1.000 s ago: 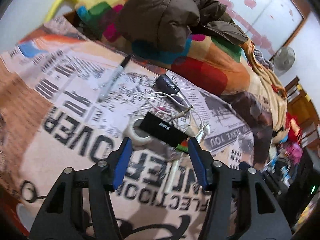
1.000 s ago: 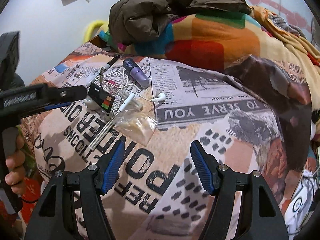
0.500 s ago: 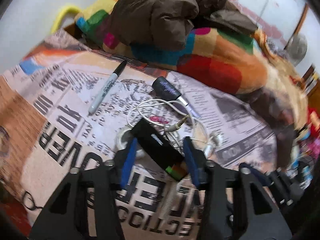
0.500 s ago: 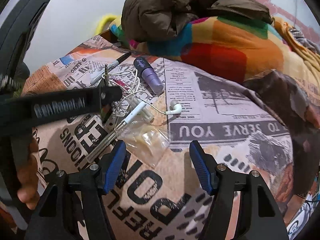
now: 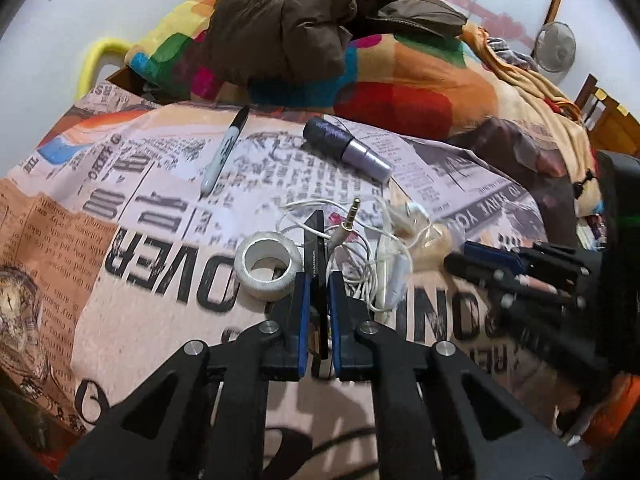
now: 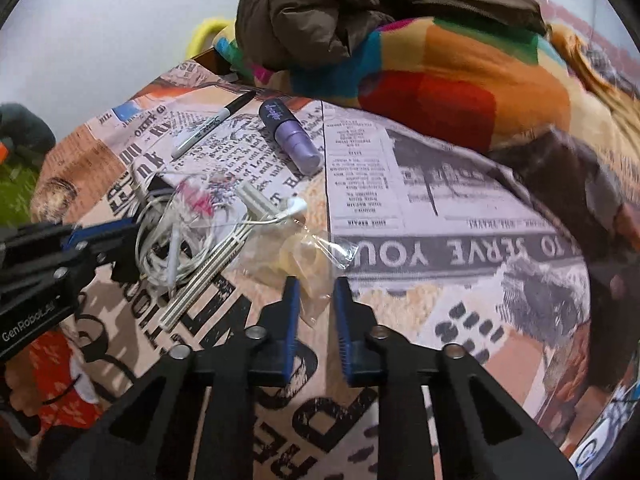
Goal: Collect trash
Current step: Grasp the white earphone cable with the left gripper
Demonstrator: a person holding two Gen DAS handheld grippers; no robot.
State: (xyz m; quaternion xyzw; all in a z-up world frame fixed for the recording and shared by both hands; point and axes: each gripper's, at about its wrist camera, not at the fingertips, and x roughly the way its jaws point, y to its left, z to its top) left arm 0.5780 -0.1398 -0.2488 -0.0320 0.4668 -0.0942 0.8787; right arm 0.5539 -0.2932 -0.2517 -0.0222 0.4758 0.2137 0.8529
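Note:
My left gripper (image 5: 318,280) is shut on a thin black device (image 5: 316,248), held on edge over the newspaper-print bedcover. A white tape roll (image 5: 267,266) lies just left of it and tangled white earphones (image 5: 384,256) just right. My right gripper (image 6: 314,284) has its jaws closed to a narrow gap around the near edge of a clear plastic bag (image 6: 308,256) lying on the cover. The left gripper also shows in the right wrist view (image 6: 104,240), beside the earphones (image 6: 172,236).
A black marker (image 5: 224,148) and a purple tube (image 5: 346,148) lie farther back. A white comb-like strip (image 6: 208,276) lies by the bag. A brown jacket (image 5: 304,16) and a colourful blanket (image 5: 400,80) are heaped behind. A fan (image 5: 554,50) stands far right.
My left gripper moved in and closed on the black device, tipping it on edge. My right gripper moved forward to the plastic bag and narrowed around its edge.

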